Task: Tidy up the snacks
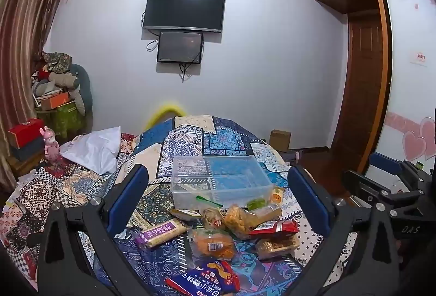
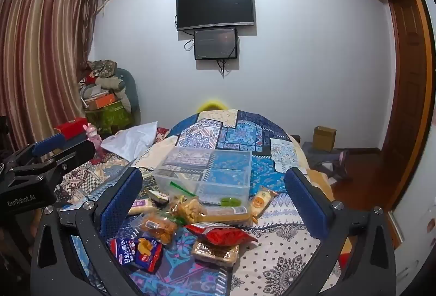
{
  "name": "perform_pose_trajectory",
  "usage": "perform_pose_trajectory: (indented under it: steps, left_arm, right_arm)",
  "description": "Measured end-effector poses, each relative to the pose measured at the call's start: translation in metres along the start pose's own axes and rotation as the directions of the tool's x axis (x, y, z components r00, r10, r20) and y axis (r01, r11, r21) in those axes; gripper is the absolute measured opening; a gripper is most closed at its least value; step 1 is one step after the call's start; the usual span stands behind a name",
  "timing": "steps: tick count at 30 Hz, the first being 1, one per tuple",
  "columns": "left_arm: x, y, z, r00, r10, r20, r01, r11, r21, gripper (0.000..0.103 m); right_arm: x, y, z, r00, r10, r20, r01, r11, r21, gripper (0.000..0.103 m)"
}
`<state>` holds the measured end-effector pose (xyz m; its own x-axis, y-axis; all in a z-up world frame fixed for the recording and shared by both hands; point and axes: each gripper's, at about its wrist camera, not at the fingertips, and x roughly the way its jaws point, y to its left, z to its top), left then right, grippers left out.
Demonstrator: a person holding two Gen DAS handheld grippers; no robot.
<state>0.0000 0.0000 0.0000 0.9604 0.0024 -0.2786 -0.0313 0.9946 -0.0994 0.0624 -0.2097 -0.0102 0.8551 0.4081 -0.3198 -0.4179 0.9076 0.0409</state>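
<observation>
A clear plastic bin (image 1: pixel 218 177) (image 2: pixel 207 172) sits empty on the patterned quilt. In front of it lies a heap of snack packets: a purple-labelled wafer pack (image 1: pixel 160 233), a red bag (image 1: pixel 275 226) (image 2: pixel 220 234), a blue and red bag (image 1: pixel 209 279) (image 2: pixel 139 251), clear packs of fried snacks (image 1: pixel 211 242) (image 2: pixel 158 226) and a small orange-faced packet (image 2: pixel 260 202). My left gripper (image 1: pixel 218 198) hovers open over the heap, touching nothing. My right gripper (image 2: pixel 215 199) is open too, above the same heap. Each gripper shows at the edge of the other's view.
The bed's quilt (image 2: pixel 280 247) holds a white bag (image 1: pixel 95 148) at the left. Beyond it are a pile of boxes and clothes (image 1: pixel 57 88), a pink toy (image 1: pixel 50 143), a cardboard box (image 2: pixel 324 138) on the floor, a wall TV (image 1: pixel 185 9) and a wooden door (image 1: pixel 362 94).
</observation>
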Motion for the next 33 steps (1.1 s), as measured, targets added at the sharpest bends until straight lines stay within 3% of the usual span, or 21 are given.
perform_pose_trajectory:
  steps: [33]
  left_arm:
    - [0.003, -0.010, 0.001, 1.000, -0.012, 0.001, 0.012, 1.000, 0.016, 0.103]
  right_arm:
    - [-0.005, -0.005, 0.003, 1.000, -0.008, 0.003, 0.008, 1.000, 0.030, 0.103]
